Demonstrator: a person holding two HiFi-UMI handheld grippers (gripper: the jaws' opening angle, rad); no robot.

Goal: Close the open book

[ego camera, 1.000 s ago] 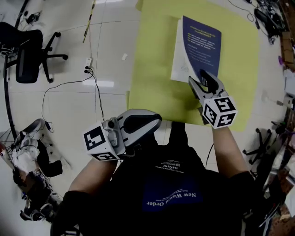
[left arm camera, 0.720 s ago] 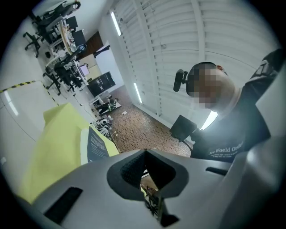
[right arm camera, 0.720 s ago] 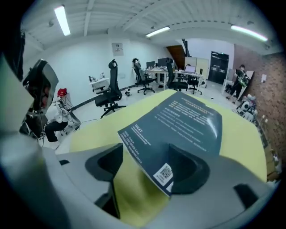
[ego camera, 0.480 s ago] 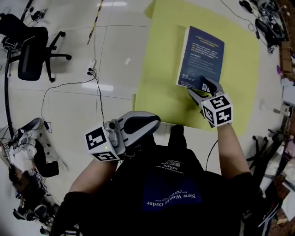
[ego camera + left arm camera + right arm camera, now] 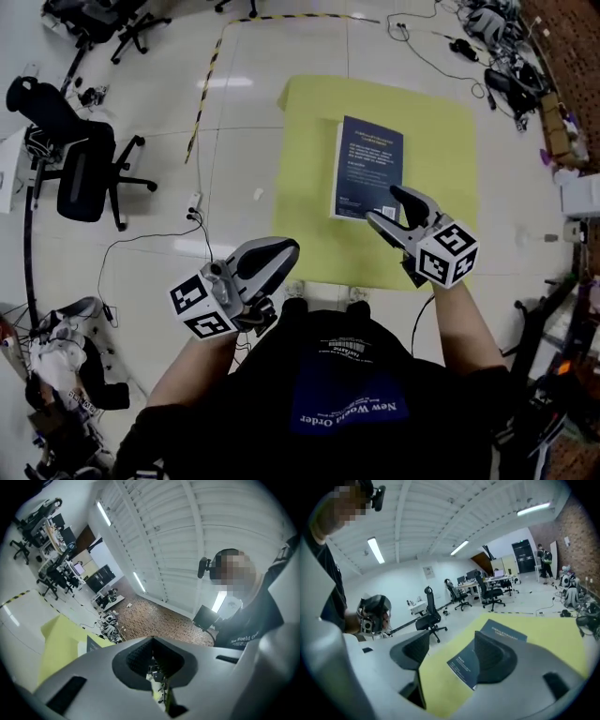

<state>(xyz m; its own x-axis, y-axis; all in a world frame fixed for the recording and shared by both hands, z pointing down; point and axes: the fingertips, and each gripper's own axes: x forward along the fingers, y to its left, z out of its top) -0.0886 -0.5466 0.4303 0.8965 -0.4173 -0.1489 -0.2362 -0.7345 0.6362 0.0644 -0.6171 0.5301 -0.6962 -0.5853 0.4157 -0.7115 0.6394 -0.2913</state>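
A dark blue book [image 5: 367, 167] lies closed, cover up, on a yellow mat [image 5: 309, 187] on the floor. My right gripper [image 5: 384, 206] hangs high above the book's near end, open, with nothing between its fingers; its jaws have just been opening. In the right gripper view the book [image 5: 504, 632] shows far below, between the spread jaws of the right gripper [image 5: 450, 653]. My left gripper [image 5: 277, 253] is held at the left, off the mat, its jaws shut on nothing. In the left gripper view the left gripper [image 5: 152, 660] points across the room, with the mat [image 5: 56, 644] low at left.
A black office chair [image 5: 84, 159] stands on the white floor at left. A power strip with a cable [image 5: 194, 204] lies beside the mat. Black-and-yellow tape [image 5: 211, 75] runs along the floor. Cables and gear [image 5: 497, 75] crowd the upper right.
The book's white page has gone; the cover now lies shut. The right gripper let go and rose clear of the book. The left gripper rose too, and the floor looks farther away.
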